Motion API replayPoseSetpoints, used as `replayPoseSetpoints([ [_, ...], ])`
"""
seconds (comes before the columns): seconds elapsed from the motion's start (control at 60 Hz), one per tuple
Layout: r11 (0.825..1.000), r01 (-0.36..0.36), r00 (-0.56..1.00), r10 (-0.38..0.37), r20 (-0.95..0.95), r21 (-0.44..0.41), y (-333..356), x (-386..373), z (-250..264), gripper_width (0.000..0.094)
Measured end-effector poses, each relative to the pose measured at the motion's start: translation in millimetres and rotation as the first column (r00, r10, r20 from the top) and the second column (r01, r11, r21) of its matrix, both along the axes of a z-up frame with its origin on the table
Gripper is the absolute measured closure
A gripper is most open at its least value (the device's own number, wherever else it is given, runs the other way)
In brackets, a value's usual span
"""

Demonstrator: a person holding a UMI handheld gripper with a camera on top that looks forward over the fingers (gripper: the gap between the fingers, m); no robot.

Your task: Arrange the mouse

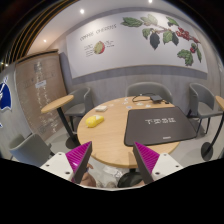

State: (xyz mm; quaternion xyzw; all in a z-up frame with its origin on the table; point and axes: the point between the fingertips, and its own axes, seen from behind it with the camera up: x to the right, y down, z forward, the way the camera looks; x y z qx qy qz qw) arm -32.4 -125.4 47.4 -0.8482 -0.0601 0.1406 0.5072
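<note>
— What are your jaws doing right now?

— My gripper (112,163) is released. The two fingers stand well apart, the left magenta pad (82,158) on one side and the right one (146,159) on the other, and nothing is pressed between them. Down in the gap between the fingers something pale shows, but I cannot tell what it is.

— And the mouse?

— I cannot pick out a mouse with any certainty. Ahead of my fingers sits a round wooden table (110,135). Beyond my right finger a dark rectangular mat with white lettering (153,126) lies flat on the tabletop. Beyond my left finger, well apart from the mat, a small yellow object (93,121) rests on the wood; it is too small for me to name. At the far edge of the table, past the mat, a thin white cable-like shape (142,98) lies on the surface.

— What stands around the table?

— Grey chairs. One (146,90) is at the far side, one (204,104) is off to the right of my right finger, and another (80,104) is to the left beyond my left finger. A smaller round side table (58,103) stands farther left still. The back wall (120,55) is pale, with a painted branch of green leaves and red berries (165,35) above and a patch of lettering too small to read.
</note>
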Motion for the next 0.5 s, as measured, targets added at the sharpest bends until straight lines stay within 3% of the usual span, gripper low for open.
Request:
replayPoseSetpoints([
  [0.233,0.988,-0.15,0.988,0.15,0.021,-0.024,19,-77,-17,0.0088],
  [0.5,0.981,-0.179,0.982,0.183,0.043,-0.077,99,-158,-41,0.0087],
])
